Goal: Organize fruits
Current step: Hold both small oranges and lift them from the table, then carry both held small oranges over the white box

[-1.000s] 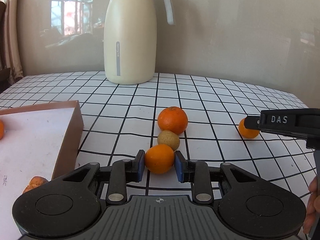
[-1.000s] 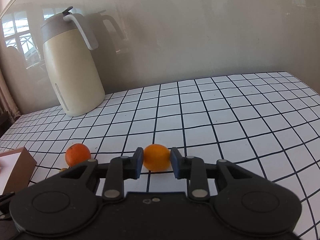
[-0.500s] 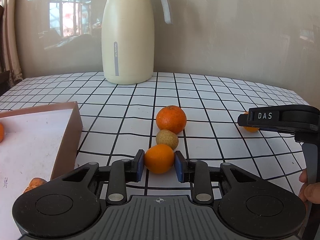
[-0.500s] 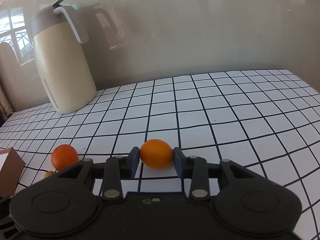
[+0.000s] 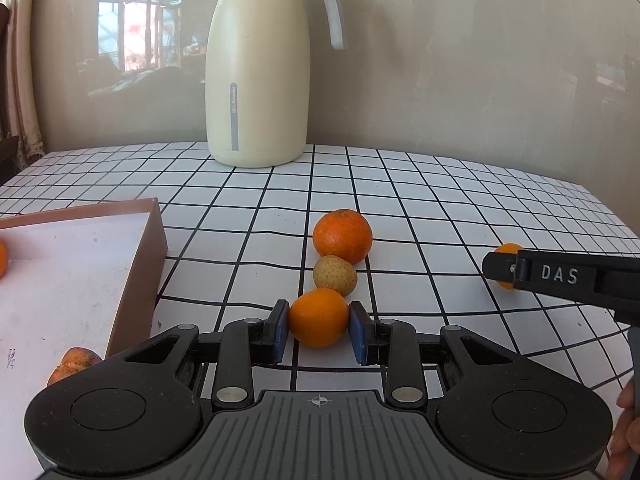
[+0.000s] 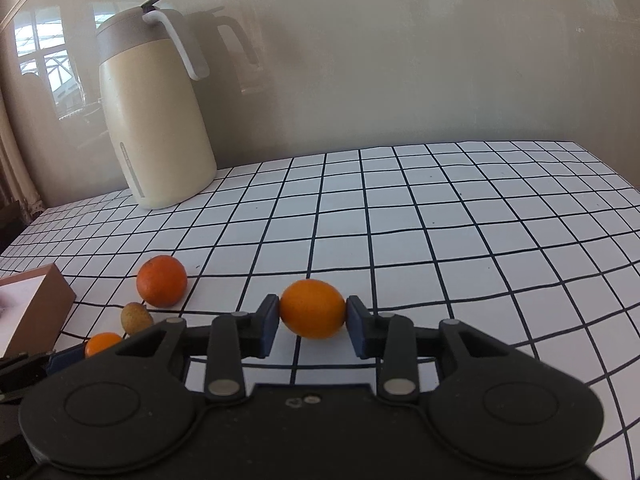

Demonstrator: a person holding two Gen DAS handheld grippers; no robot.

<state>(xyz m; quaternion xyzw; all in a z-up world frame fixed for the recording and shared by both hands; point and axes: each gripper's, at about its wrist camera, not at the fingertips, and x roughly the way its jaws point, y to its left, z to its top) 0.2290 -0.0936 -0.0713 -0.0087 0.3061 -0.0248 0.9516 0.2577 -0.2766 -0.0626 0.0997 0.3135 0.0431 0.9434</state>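
While pinched, both kumquats [image 5: 318,317] [image 6: 312,309] look smooth, orange.

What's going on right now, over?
Left gripper shut on an orange. Right gripper shut on another orange. Box at left, path clear.

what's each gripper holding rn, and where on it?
Left gripper: small orange, fingers on its left and right sides. Right gripper: another orange, same side-to-side hold.

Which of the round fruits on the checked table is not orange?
The small yellowish-brown fruit, lying between the big orange mandarin and the smaller orange fruit. Every other fruit in view is orange.
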